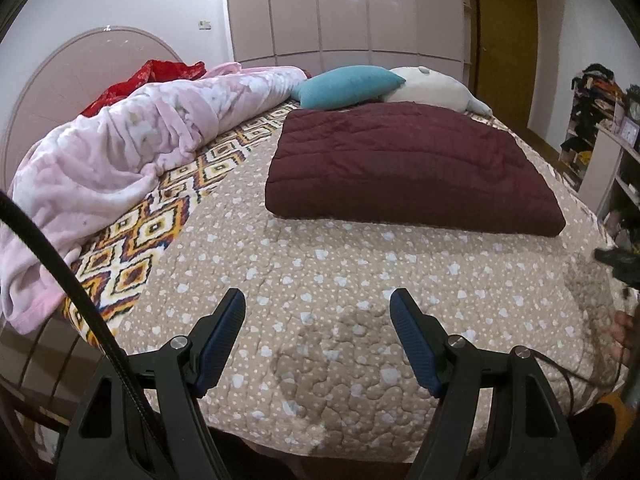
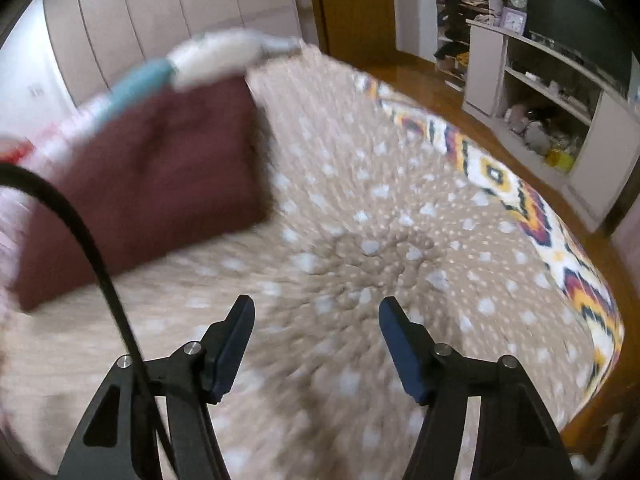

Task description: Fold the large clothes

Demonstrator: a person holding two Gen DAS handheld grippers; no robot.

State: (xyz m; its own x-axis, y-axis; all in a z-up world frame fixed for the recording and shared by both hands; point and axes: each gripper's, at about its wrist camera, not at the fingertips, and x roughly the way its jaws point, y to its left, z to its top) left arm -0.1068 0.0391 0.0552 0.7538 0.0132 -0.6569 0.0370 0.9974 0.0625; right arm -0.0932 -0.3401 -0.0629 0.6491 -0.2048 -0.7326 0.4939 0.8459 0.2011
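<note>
A dark maroon quilted garment [image 1: 408,168] lies folded into a thick, roughly rectangular bundle, flat on the beige heart-print bedspread [image 1: 320,280]. Stitched channels run across its top. Its far edge sits just beside a teal pillow [image 1: 348,86] and a white cushion [image 1: 432,90].

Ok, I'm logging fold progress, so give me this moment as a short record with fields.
garment: maroon quilted piece, already folded into a flat rectangle on the bed
bedspread: beige, heart-patterned
behind garment: teal pillow, white plush
bed's left side: pink blanket, bunched
left claw: open, empty, above bedspread
right claw: open, empty, view blurred
</note>
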